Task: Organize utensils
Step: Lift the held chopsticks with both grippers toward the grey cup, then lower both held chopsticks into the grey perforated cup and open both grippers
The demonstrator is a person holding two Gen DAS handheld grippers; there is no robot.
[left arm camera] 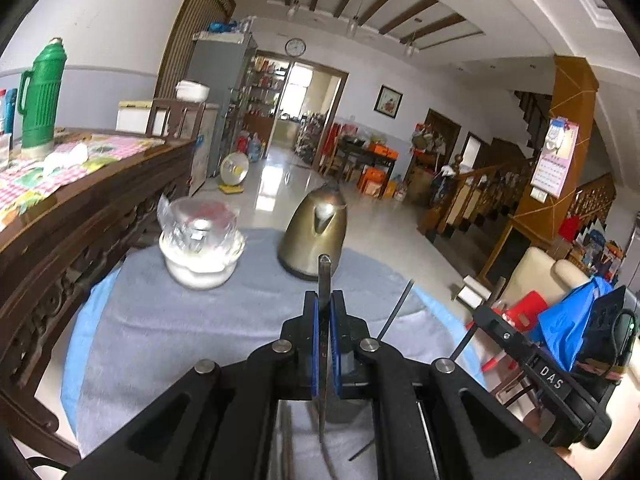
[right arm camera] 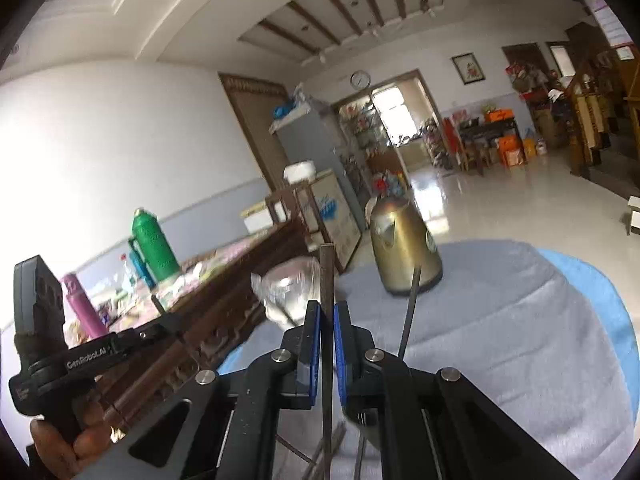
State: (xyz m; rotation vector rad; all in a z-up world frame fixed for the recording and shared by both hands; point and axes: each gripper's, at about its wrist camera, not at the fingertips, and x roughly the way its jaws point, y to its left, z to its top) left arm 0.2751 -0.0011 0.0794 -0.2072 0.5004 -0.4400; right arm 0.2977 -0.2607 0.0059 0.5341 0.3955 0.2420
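Note:
In the left wrist view my left gripper (left arm camera: 324,294) is shut on a thin flat metal utensil (left arm camera: 324,272). It stands upright between the blue pads, and its rounded tip rises in front of the kettle. In the right wrist view my right gripper (right arm camera: 327,305) is shut on a dark, square-ended chopstick (right arm camera: 327,272) that also stands upright. A second thin dark stick (right arm camera: 412,308) slants up just past the right finger; I cannot tell whether it is gripped. The right gripper's body (left arm camera: 560,380) shows at the right edge of the left view. The left gripper's body (right arm camera: 40,340), held by a hand, shows at the left edge of the right view.
Both grippers hang above a round table under a grey towel (left arm camera: 200,340) laid over blue cloth. A brass-coloured kettle (left arm camera: 314,236) and a plastic-wrapped glass container (left arm camera: 202,240) stand at its far side. A carved wooden sideboard (left arm camera: 80,208) with a green thermos (left arm camera: 40,96) runs along the left.

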